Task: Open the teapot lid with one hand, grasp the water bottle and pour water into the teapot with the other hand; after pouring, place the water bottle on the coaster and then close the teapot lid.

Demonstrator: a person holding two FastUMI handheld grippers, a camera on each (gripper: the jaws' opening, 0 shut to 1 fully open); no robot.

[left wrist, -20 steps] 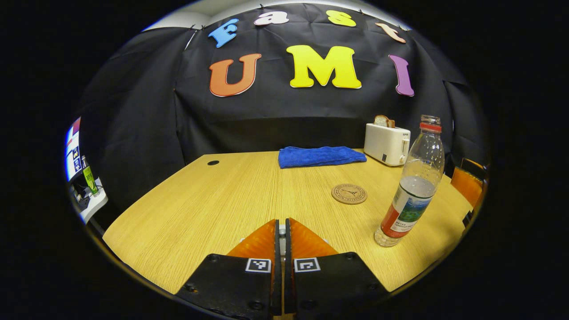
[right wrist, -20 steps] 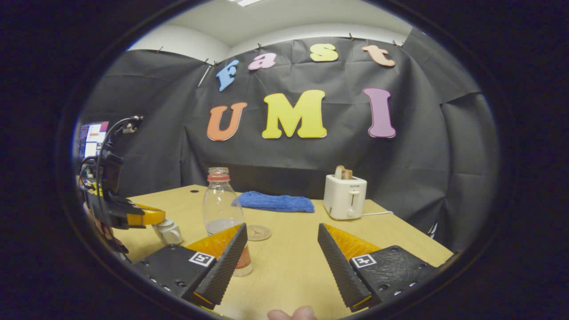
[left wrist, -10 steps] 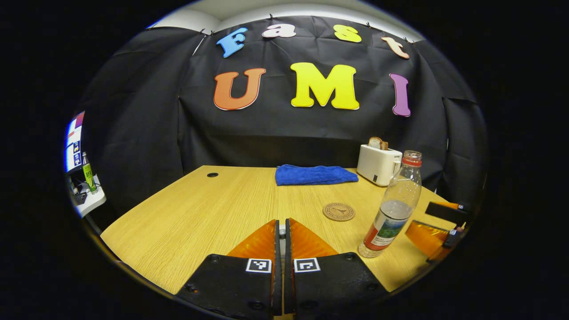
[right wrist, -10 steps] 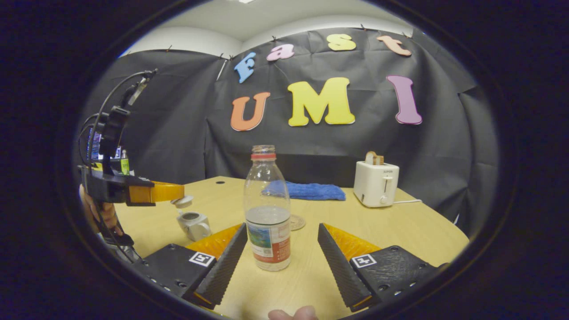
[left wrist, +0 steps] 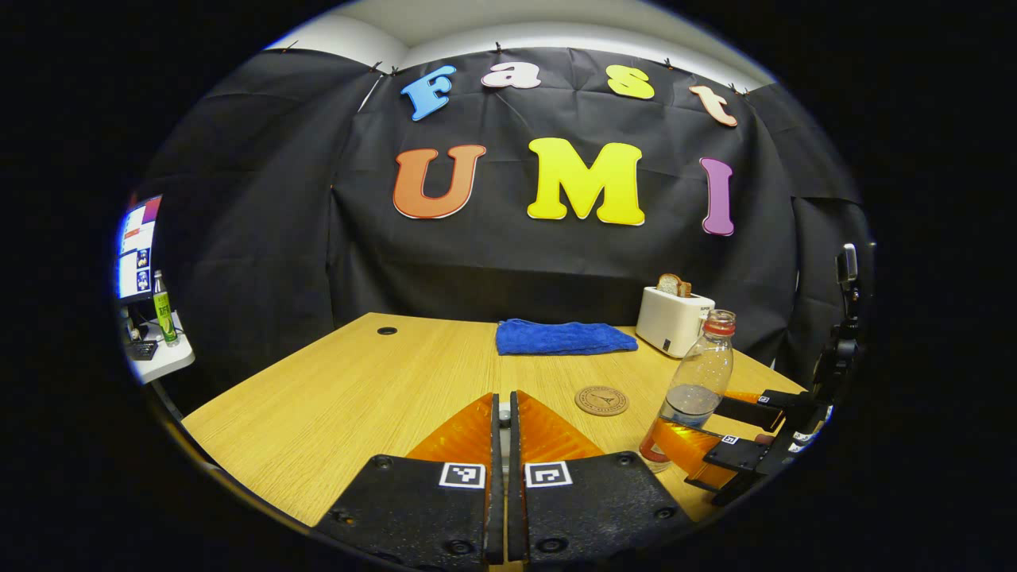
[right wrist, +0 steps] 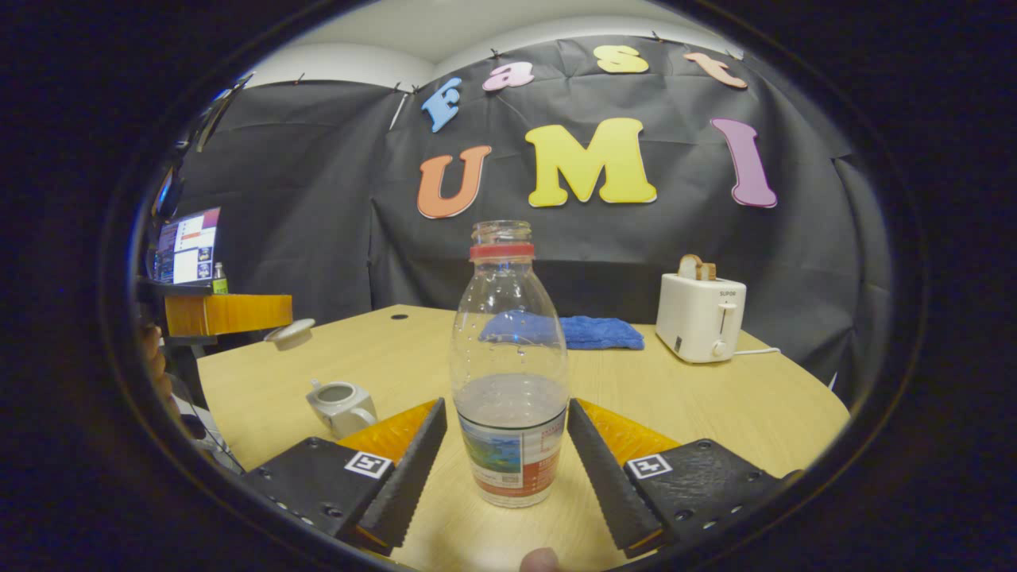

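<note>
A clear water bottle (right wrist: 508,373) with a red neck ring and no cap stands upright on the wooden table (right wrist: 715,405), partly filled. My right gripper (right wrist: 505,405) is open, one finger on each side of the bottle's label; in the left gripper view the right gripper (left wrist: 687,419) straddles the bottle (left wrist: 699,373) low down. The small white teapot (right wrist: 342,405) sits open on the table to the left. My left gripper (left wrist: 504,397) is shut on the teapot lid (right wrist: 290,334) and holds it in the air above and left of the pot. The round coaster (left wrist: 601,400) lies left of the bottle.
A folded blue towel (left wrist: 564,337) lies at the table's far edge, with a white toaster (left wrist: 674,322) holding toast to its right. A monitor (right wrist: 187,246) and a green bottle (left wrist: 163,306) stand off the table's left side. A fingertip (right wrist: 543,560) shows at the bottom edge.
My right gripper moved forward until its open fingers straddle the bottle. My left gripper lifted the lid off the teapot and raised it higher and away.
</note>
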